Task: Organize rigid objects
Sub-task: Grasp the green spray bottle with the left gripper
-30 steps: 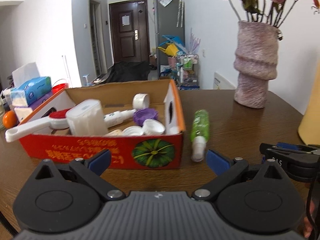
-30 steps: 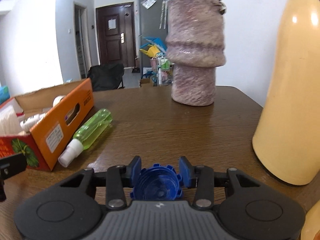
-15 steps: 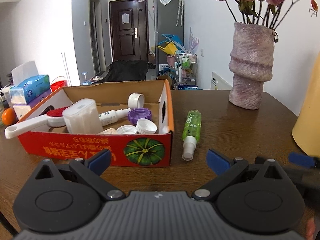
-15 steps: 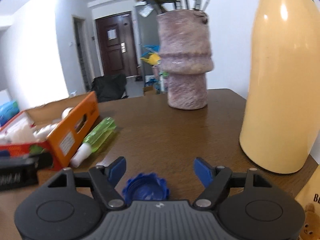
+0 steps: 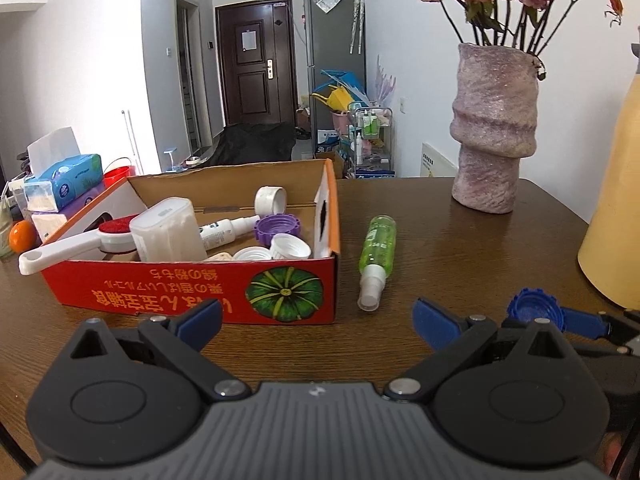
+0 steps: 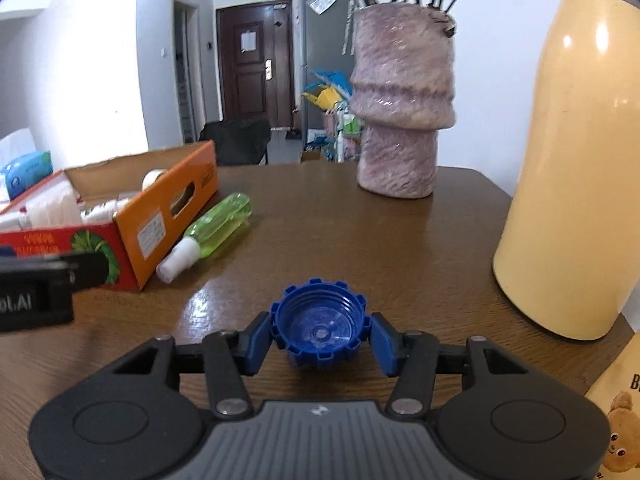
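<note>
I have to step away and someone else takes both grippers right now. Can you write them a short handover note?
Right gripper: its pads bracket the blue cap, which lies open side up on the table; firm grip not confirmed.
Left gripper: open, empty, facing the cardboard box.
Done: white caps, a purple cap, a brush, a white container and a small spray bottle are in the box.
Left: box the blue cap, then the green spray bottle lying on the table beside the box's right wall.
</note>
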A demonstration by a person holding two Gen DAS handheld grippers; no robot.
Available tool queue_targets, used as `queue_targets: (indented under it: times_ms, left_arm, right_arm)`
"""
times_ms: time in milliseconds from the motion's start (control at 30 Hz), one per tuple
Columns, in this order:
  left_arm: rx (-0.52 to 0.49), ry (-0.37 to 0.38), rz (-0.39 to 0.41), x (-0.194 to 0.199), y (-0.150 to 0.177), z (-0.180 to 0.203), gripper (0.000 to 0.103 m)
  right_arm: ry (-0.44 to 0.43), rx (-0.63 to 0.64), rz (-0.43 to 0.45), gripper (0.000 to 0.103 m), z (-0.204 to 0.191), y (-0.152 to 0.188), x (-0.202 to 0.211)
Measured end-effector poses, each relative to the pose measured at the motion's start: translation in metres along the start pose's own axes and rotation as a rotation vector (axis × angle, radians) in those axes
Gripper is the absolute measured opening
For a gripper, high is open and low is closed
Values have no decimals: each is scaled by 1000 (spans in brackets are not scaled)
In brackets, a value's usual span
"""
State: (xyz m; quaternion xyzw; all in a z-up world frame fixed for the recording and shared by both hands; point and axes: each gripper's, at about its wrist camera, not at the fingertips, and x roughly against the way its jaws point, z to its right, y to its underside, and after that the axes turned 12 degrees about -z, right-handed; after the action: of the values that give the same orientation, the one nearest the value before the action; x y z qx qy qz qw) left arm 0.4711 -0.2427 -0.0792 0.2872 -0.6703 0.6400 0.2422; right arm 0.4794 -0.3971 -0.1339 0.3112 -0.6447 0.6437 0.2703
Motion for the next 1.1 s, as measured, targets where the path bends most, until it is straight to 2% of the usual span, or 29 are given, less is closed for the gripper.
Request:
queue_targets:
  times_ms: [400,600,800,1100]
  left_arm:
    - [-115,33,-4,-10,-21,47,103]
    - [-176,22,-8,-22,-36,66,103]
    - [-216,5,-22,-40,-51,75,103]
    - [-276,-33,-58,-69,-67,87,103]
  right_arm:
    - [52,-156,87,52,39,-3,16]
    - [64,-246,119,52,57,-4,17]
    - [72,-318,108,52,74,-8,5]
    - [54,-337,127,52,79,-16,-6]
